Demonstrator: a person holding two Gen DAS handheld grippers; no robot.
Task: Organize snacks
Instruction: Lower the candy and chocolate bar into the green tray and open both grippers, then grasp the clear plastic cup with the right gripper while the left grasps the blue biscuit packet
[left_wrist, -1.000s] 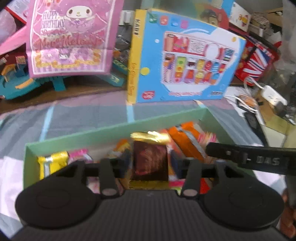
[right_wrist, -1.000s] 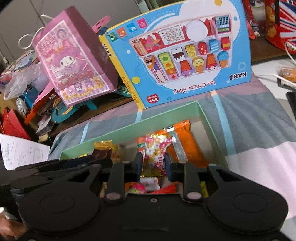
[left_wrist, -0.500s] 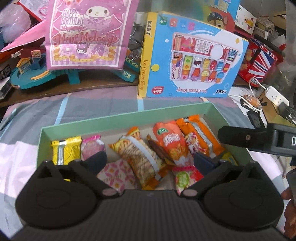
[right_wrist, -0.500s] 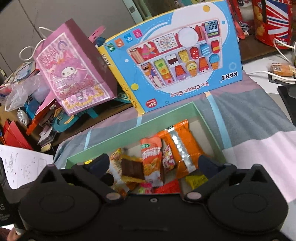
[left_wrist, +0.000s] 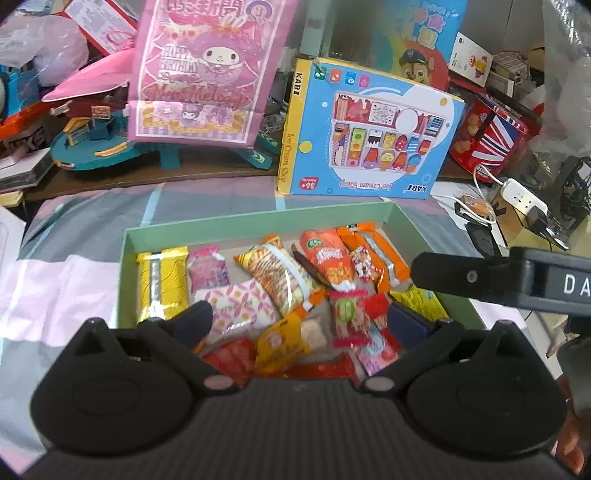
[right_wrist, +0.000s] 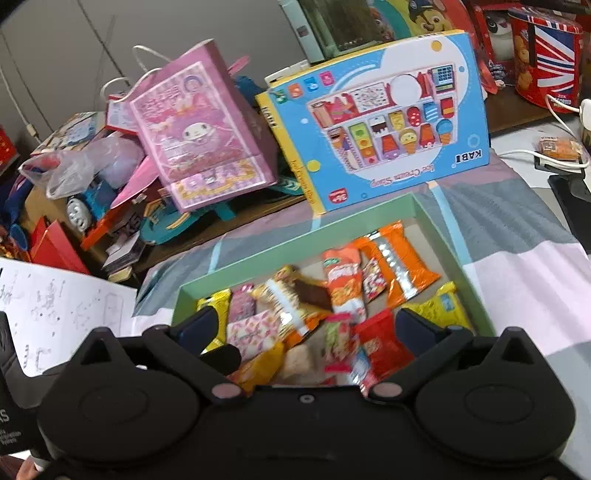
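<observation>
- Green box (left_wrist: 255, 222): shallow, open-topped, pale green walls, lying flat on a striped cloth.
- Snack packets (left_wrist: 288, 291): loosely heaped inside the box, overlapping.
- Yellow packet (left_wrist: 160, 280): flat by the left wall.
- Orange packets (left_wrist: 373, 251): at the far right corner.
- Brown bar (right_wrist: 312, 291): resting atop the pile's middle.

"KABI" on blue toy box (left_wrist: 373, 136)

Home, likely a child's room: toy box (left_wrist: 369, 133), pink gift bag (left_wrist: 207, 70), toy train (right_wrist: 86, 203), striped bedsheet (left_wrist: 92, 221).
</observation>
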